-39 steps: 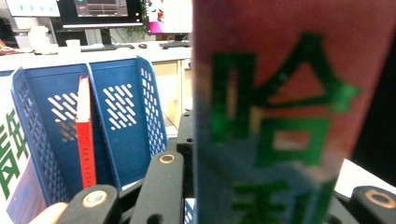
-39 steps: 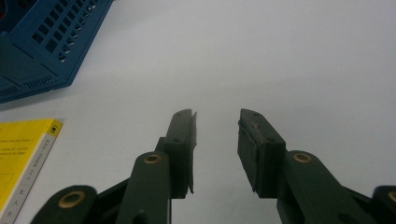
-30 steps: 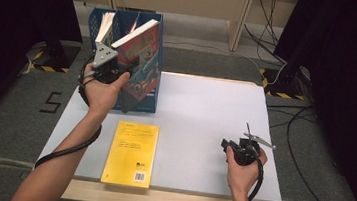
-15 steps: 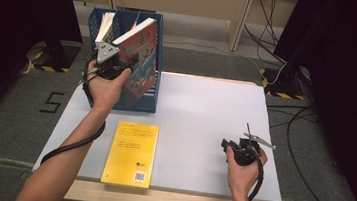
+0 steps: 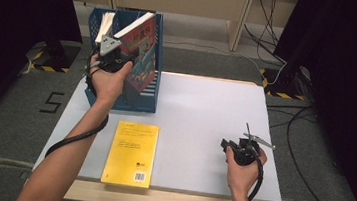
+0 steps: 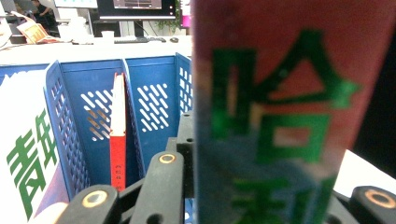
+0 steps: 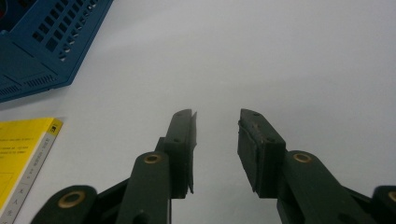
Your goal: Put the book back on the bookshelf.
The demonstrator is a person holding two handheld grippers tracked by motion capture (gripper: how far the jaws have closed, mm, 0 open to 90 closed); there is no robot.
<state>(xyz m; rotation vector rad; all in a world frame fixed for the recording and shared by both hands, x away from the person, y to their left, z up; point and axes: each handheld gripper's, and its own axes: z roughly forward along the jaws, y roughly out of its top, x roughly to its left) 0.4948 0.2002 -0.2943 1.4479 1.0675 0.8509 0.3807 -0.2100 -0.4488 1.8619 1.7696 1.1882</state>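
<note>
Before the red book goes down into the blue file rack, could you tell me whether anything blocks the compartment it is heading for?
Nothing visible blocks it. The left claw holds the red book tilted over the blue rack's right-hand compartments; a thin red book occupies one further left.

Green characters "哈利" run down the red book (image 6: pixel 289 112)'s spine; a green "青" marks a white book (image 6: pixel 25 154); "5" on the floor (image 5: pixel 51 102).

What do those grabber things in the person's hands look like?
Each hand holds a black two-jaw gripper. The left gripper has a grey three-cornered plate on top and a black cable along the bare forearm. The right gripper has thin metal prongs and a looping cable. No sleeves show.
</note>
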